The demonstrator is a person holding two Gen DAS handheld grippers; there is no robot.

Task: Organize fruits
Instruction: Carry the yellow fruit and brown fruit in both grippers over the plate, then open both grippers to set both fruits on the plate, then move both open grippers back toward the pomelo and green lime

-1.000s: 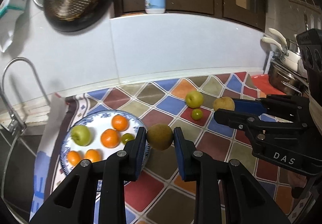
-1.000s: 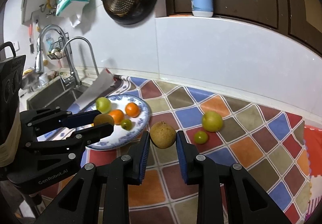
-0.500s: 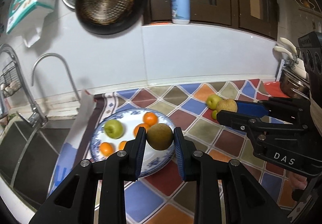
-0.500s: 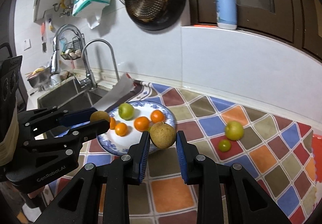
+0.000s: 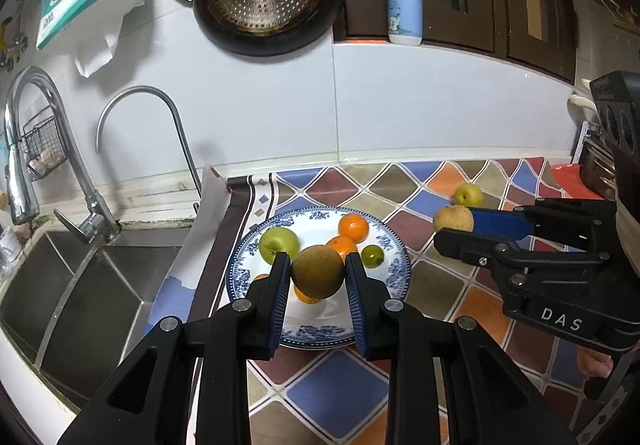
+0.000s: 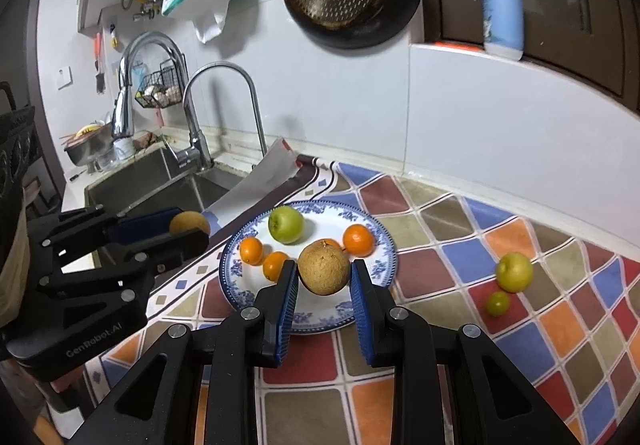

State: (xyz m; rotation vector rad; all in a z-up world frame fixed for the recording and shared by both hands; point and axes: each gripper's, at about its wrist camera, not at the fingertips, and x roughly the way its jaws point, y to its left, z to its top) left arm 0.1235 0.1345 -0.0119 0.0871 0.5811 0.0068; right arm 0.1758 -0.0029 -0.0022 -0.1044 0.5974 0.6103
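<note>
Both tongs (image 5: 318, 272) (image 6: 325, 272) have carried their fruits over the plate (image 5: 394, 265).

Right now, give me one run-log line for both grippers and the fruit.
left gripper: shut on brown round pear | right gripper: shut on yellow-brown pear | blue-patterned plate: below both | green apple, small green fruit: on cloth

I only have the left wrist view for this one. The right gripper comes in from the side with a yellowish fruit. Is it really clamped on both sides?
Observer: Yes. In the right wrist view both blue pads of the right gripper press on the yellowish fruit, one on each side.
Reviewer: Besides the yellow-green apple, does any other fruit lie on the cloth?
Observer: One small green fruit lies on the patterned cloth just in front of the yellow-green apple. In your view the right gripper's fruit hides it.
</note>
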